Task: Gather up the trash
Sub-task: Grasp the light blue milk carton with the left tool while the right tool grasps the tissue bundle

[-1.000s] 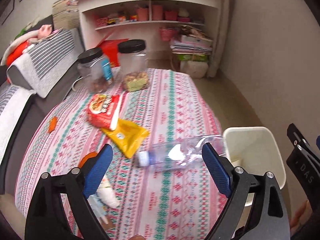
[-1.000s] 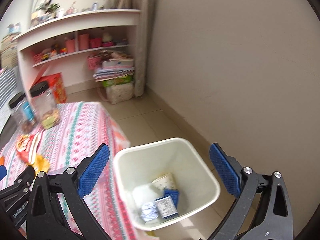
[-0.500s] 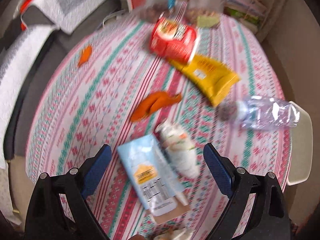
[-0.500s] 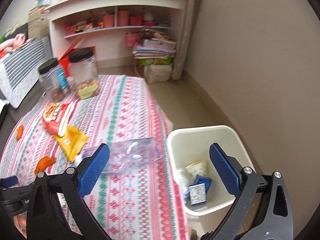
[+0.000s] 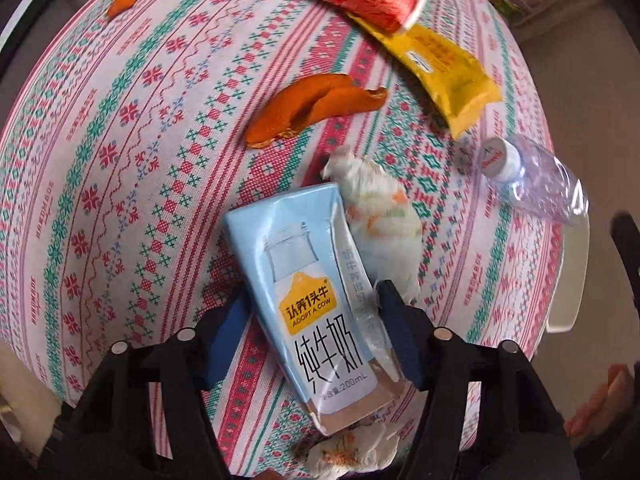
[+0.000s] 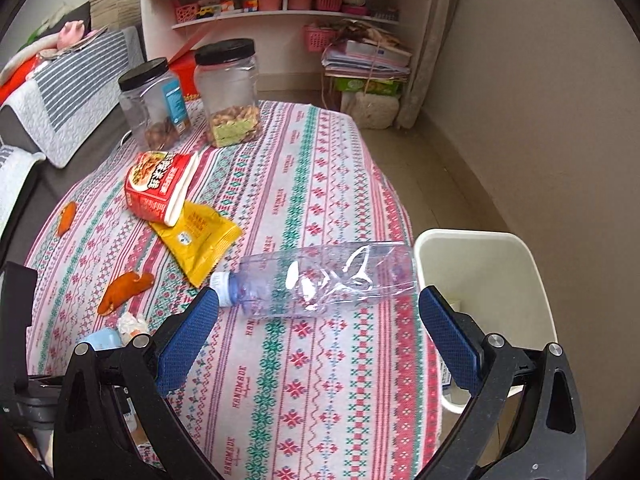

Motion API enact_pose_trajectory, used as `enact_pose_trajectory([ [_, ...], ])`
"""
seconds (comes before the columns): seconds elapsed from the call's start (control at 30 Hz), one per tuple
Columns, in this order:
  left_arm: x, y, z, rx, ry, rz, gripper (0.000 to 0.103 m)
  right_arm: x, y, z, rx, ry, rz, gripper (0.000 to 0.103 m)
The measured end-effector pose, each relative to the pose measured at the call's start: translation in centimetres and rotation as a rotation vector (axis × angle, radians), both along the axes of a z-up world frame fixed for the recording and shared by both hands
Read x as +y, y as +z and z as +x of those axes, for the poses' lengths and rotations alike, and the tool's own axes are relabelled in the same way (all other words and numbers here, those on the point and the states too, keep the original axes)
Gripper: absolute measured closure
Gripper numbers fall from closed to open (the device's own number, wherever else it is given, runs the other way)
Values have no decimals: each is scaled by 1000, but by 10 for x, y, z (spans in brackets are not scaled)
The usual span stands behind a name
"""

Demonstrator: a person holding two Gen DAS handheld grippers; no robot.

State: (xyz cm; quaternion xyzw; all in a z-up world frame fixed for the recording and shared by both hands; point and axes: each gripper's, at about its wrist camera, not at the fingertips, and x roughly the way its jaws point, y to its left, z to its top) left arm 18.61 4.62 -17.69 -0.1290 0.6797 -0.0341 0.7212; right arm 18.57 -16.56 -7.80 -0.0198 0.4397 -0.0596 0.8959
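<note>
The left gripper [image 5: 312, 332] is seen with its jaws just narrowed around a pale blue milk carton [image 5: 308, 292] lying on the surface [image 5: 120, 128] (whether the pads press is unclear). A crumpled tissue [image 5: 384, 216] touches the carton. The right gripper [image 6: 316, 336] is held wide apart over a crushed bottle [image 6: 320, 280], beside the bin [image 6: 536, 280].
</note>
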Motion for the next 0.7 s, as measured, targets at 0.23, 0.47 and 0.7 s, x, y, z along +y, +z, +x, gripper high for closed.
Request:
enact_pose_trajectory([
  [0.23, 24, 25, -13, -65, -16, 46, 41, 31, -11, 7, 48, 82, 11, 7],
  [0.47, 88, 54, -4, -150, 103, 91, 42, 84, -38, 11, 141, 233, -31, 7],
  [0.7, 106, 66, -8, -194, 166, 89, 43, 118, -68, 15, 241, 329, -28, 13],
])
